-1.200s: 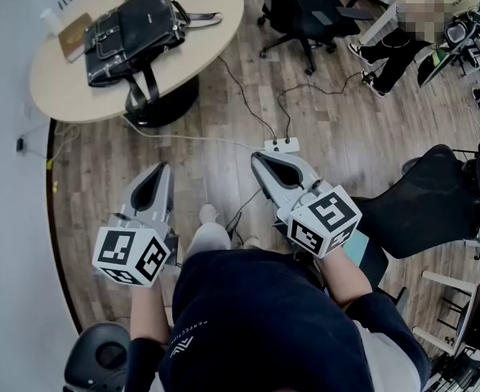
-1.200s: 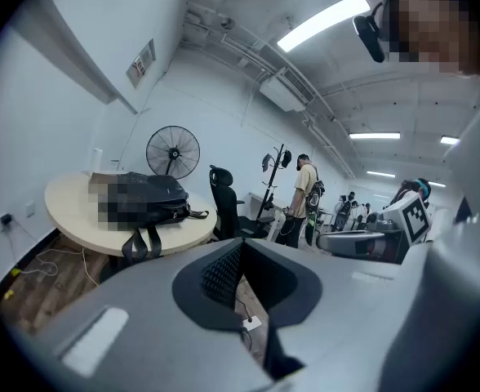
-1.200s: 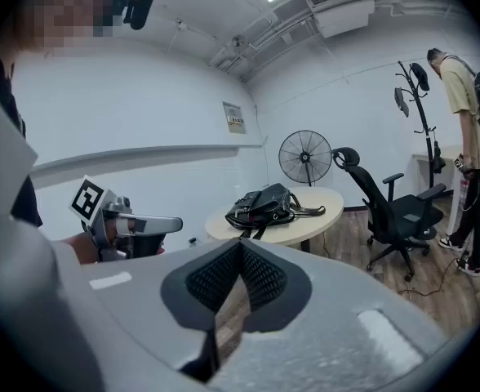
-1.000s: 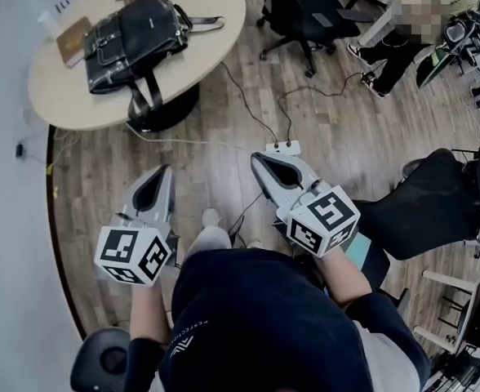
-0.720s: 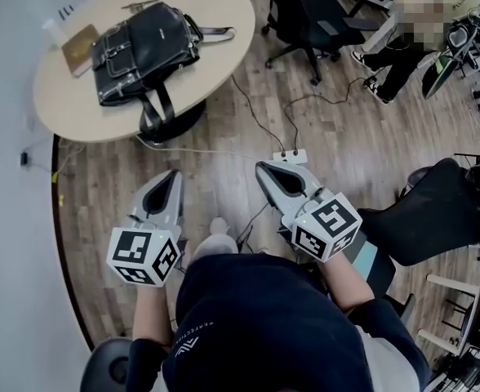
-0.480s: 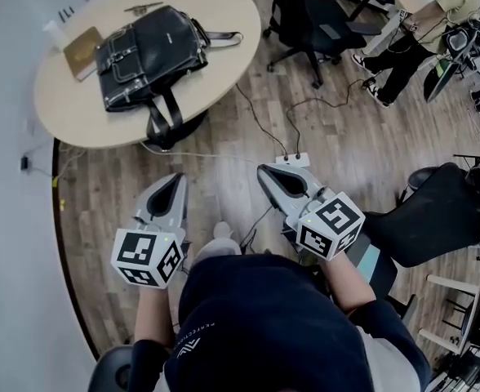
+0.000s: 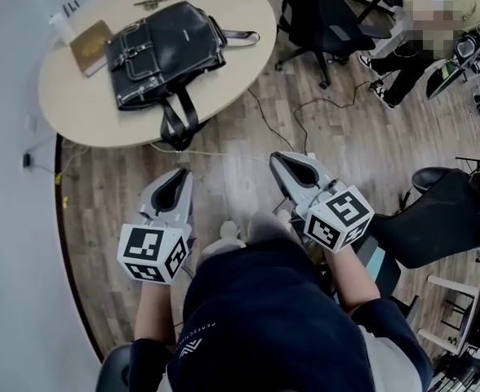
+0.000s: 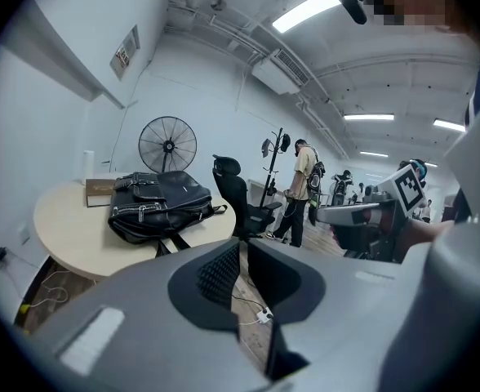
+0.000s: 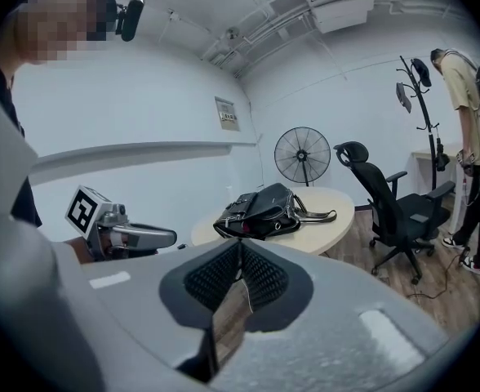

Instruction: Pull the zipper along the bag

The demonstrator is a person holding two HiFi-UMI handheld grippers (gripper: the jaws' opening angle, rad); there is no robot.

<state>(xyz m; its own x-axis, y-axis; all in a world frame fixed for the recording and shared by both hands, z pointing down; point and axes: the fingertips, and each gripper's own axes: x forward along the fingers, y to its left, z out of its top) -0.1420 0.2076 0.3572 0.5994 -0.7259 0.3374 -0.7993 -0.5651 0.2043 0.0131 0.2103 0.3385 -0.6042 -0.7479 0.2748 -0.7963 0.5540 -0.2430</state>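
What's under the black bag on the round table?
The black bag lies directly on the round table, with its straps hanging over the edge. Anything beneath it is covered.

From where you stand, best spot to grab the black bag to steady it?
Probably the straps at the near end of the black bag. They hang off the table edge toward you, free and thin, so come from the near side. The body lies flat and looks too bulky to pinch.
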